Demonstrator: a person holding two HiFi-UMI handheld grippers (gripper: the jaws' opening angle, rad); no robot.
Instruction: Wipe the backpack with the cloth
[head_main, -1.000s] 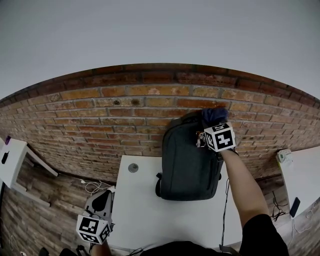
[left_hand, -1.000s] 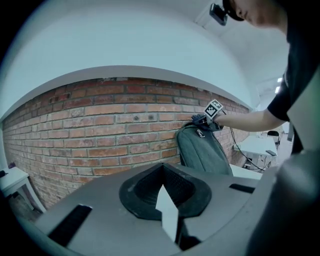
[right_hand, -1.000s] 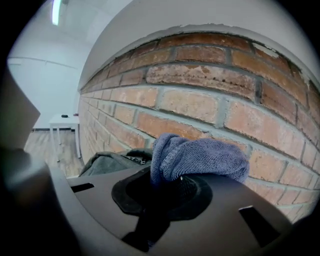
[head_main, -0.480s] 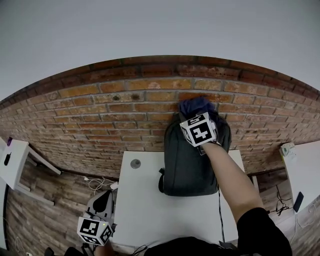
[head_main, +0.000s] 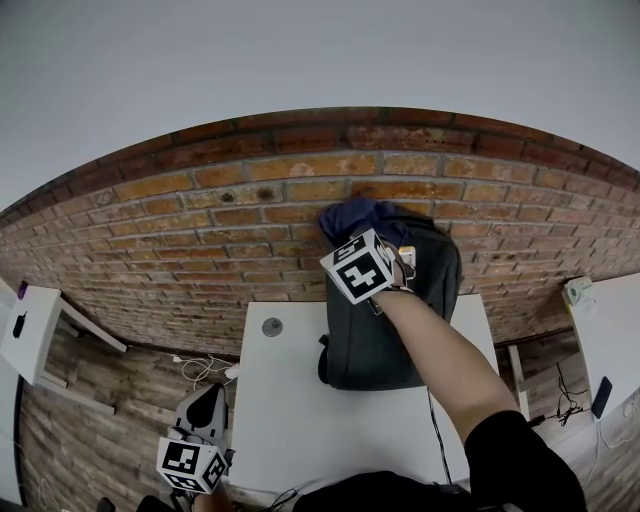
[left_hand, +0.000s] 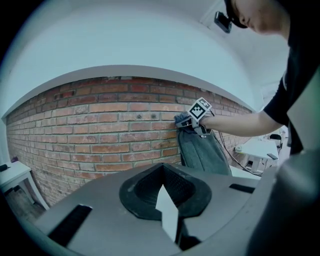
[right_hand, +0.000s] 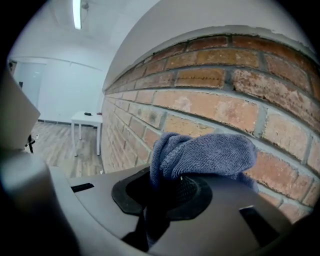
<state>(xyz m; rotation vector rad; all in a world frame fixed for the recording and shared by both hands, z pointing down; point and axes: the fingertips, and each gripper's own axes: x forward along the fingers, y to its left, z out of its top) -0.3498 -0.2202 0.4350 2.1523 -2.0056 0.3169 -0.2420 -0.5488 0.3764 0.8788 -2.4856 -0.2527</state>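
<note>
Head view: dark backpack (head_main: 385, 330) stands on white table (head_main: 290, 400), back against brick wall (head_main: 200, 230). Right gripper (head_main: 360, 245) at backpack's top left corner, blue cloth (head_main: 355, 218) bunched there. Left gripper (head_main: 203, 405) low, beside table's left edge.

Left gripper view: jaws together, nothing held.

Right gripper view: jaws pinched tight on cloth, wall right behind.
</note>
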